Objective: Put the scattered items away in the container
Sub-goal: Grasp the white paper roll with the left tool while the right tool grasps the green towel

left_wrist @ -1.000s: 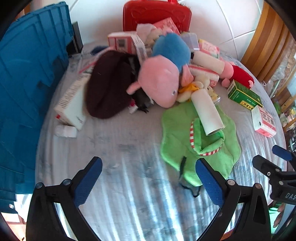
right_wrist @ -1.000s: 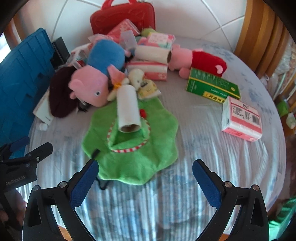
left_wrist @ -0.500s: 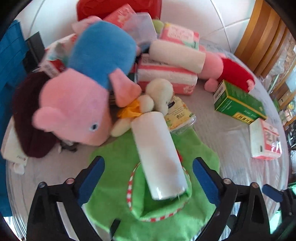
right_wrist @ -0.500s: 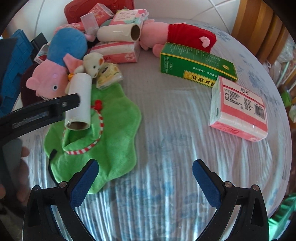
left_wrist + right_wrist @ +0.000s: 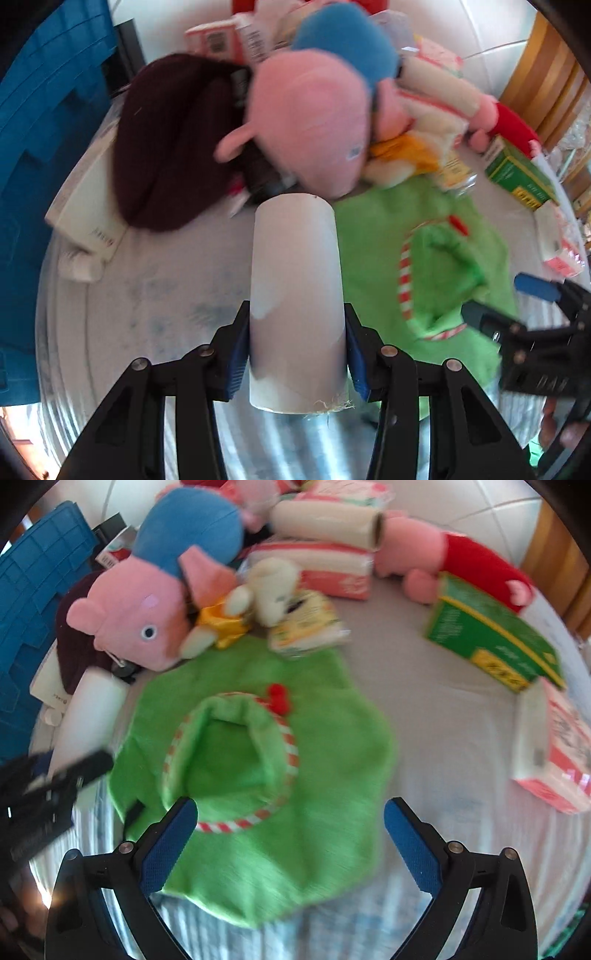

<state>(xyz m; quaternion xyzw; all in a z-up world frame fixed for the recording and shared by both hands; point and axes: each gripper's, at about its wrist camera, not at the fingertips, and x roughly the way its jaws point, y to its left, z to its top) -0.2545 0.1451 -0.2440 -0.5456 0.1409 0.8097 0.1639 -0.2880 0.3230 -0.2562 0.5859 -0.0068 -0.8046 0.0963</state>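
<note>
Left wrist view: the left gripper (image 5: 297, 339), jaws just closed in, clamps the white roll (image 5: 295, 280) above the counter (image 5: 147, 295). The right gripper (image 5: 290, 845) stands wide open, holding nothing, over the green cloth (image 5: 332, 760).

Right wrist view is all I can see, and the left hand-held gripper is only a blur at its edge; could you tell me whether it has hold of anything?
Observer: Yes. The left hand-held gripper has just been closing, and its blue pads press on both sides of the white paper roll.
Operator: Thank you. Where along the roll is the grip?
Observer: Close to the end nearest the camera, whose rim is frayed. The far end points toward the pink plush pig.
</note>
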